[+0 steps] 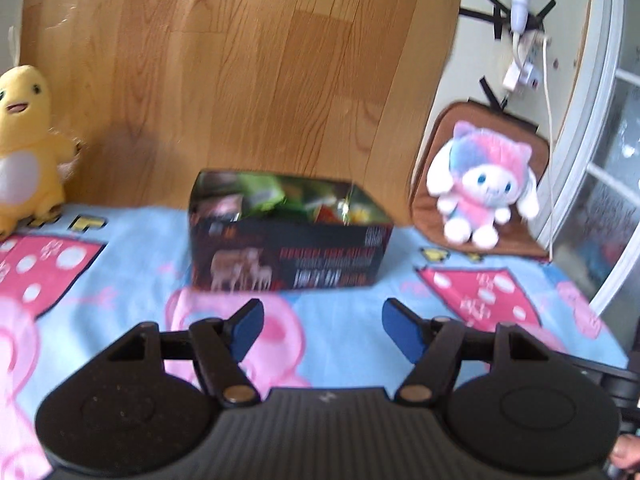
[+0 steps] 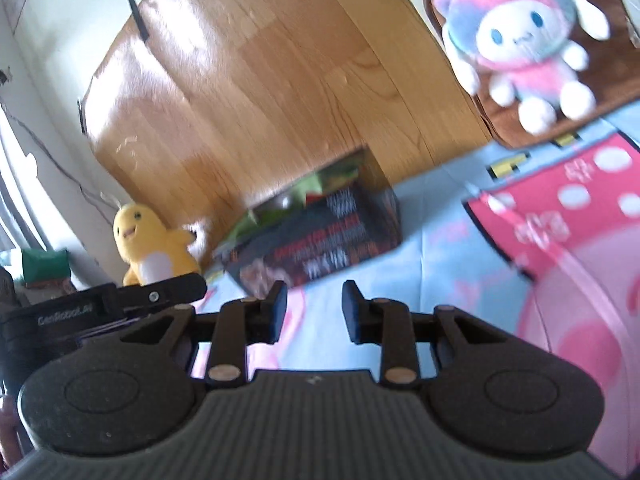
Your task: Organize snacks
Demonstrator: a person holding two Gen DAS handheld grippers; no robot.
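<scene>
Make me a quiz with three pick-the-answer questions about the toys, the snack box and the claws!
1. Where is the yellow toy?
A. left of the box
B. inside the box
C. on the brown cushion

2. How many plush toys show?
A. one
B. two
C. four

3. How is the left claw?
A. shut on a snack
B. open and empty
C. shut on the box

Answers:
1 A: in the left wrist view it stands at the far left, apart from the box.
2 B: the yellow toy and the pink toy.
3 B: its blue pads stand apart with only cloth between.
</scene>
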